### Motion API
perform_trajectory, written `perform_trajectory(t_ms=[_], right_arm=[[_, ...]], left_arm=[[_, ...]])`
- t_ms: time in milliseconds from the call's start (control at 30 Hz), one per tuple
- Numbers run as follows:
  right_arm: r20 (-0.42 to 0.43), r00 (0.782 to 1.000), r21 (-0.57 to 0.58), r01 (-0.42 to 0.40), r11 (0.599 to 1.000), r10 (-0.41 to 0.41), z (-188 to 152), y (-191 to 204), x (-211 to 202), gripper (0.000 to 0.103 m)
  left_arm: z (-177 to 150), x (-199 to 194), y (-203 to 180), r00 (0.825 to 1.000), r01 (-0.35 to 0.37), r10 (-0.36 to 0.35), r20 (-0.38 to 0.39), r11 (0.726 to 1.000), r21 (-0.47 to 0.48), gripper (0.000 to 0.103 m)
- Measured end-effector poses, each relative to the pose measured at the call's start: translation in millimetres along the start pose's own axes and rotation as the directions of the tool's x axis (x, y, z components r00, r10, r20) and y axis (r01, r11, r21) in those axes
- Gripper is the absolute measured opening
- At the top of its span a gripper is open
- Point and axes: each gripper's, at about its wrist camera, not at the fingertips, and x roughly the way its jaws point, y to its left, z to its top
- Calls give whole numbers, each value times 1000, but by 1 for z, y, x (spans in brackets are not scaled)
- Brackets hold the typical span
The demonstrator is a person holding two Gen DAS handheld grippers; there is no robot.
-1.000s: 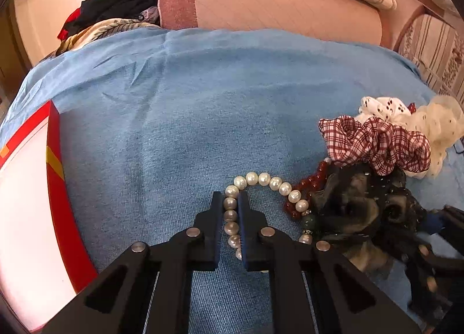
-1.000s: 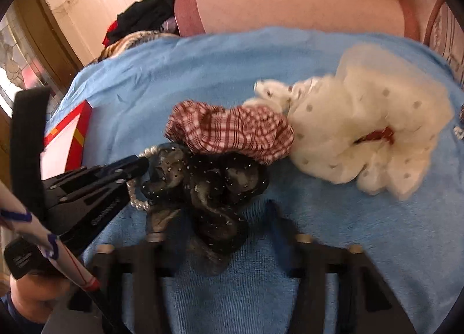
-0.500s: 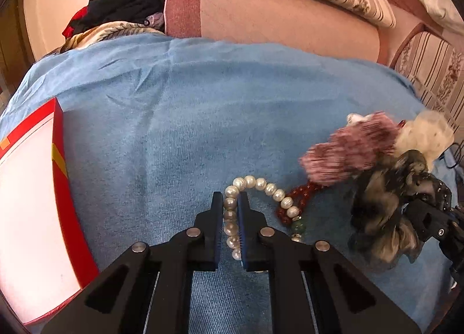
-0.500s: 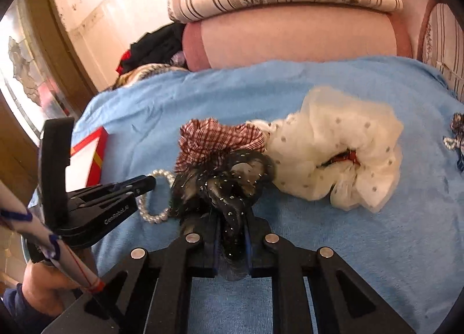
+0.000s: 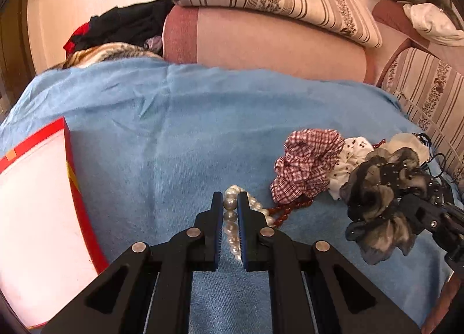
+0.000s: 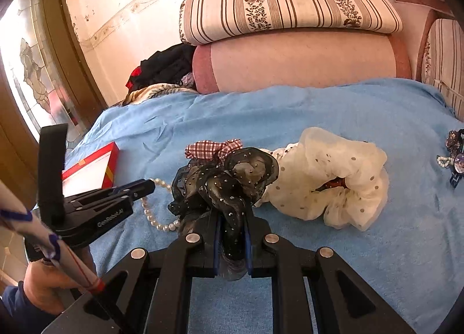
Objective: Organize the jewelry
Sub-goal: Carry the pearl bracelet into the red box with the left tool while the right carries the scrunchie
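Left gripper (image 5: 230, 209) jaws grip pearls (image 5: 231, 219) at centre; right gripper (image 6: 231, 223) jaws clamp a black scrunchie (image 6: 223, 186).

Right gripper (image 6: 231, 242), wide open around black scrunchie (image 6: 223, 186) one second ago, now clamps it and holds it raised above blue cloth (image 6: 333, 113) — before, it lay against checked scrunchie (image 5: 307, 162). Red bead bracelet (image 5: 290, 208), earlier half hidden under black scrunchie, now shows more. Left gripper (image 5: 230, 212) sits higher and tilted — pearl bracelet (image 5: 232, 218) hangs more bunched between its fingers.
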Motion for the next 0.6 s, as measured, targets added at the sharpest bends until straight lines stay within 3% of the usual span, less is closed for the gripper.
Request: perform_trajectory(t_ms=[600], right_arm=[[52,999,-28,-10,1000,11,-3,13,-6,13]], left_arm=[[7,-41,23,997,-14,16,82,999,-35,9]])
